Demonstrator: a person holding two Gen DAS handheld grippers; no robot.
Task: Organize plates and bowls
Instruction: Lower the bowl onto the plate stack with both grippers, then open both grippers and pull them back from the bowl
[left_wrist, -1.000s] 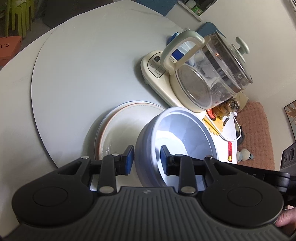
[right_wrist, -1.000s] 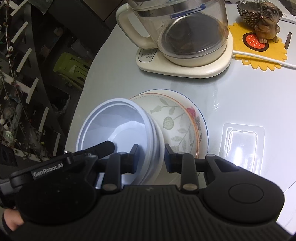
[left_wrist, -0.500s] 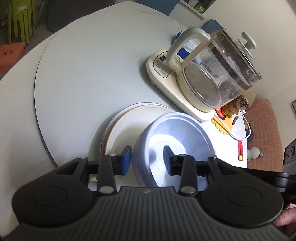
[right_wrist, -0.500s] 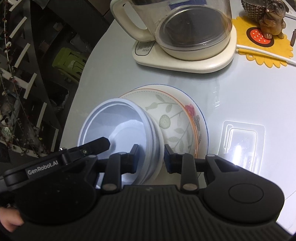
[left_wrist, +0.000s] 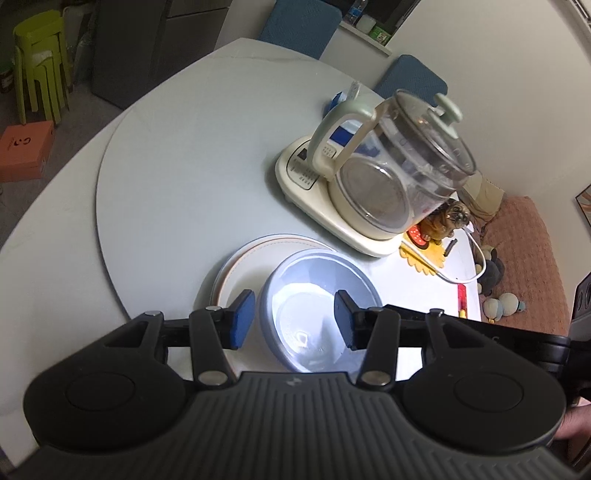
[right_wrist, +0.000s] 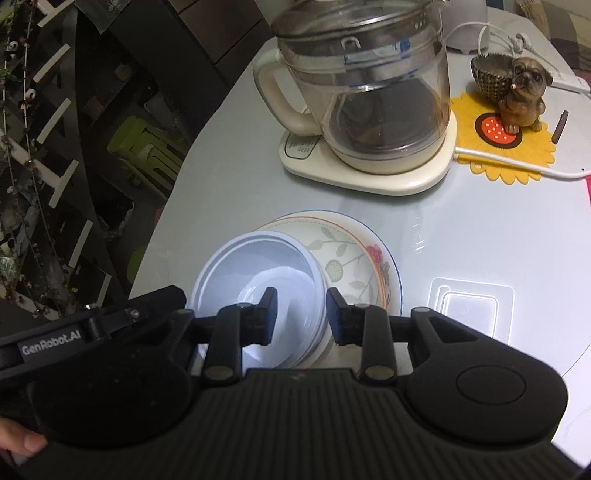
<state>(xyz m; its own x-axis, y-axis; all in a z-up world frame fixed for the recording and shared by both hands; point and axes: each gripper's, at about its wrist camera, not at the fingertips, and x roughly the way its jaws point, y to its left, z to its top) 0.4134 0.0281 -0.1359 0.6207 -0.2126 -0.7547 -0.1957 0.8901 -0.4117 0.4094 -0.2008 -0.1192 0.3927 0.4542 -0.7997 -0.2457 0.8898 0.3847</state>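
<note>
A pale blue bowl (left_wrist: 317, 299) sits on a floral plate with an orange rim (left_wrist: 251, 269), itself on a larger blue-rimmed plate. In the right wrist view the bowl (right_wrist: 258, 280) lies on the left part of the floral plate (right_wrist: 351, 258). My left gripper (left_wrist: 291, 319) is open, its fingers astride the bowl's near rim, apart from it. My right gripper (right_wrist: 298, 315) is open, its fingers either side of the bowl's right rim without pinching it.
A glass kettle on a cream base (left_wrist: 388, 177) stands just beyond the plates, also in the right wrist view (right_wrist: 369, 103). A dog figurine (right_wrist: 521, 96) sits on a yellow mat. A clear plastic lid (right_wrist: 471, 306) lies right of the plates. The table edge drops off at left.
Both grippers have opened wider and pulled back and up from the bowl, which now rests on the plate stack. The views show more of the table.
</note>
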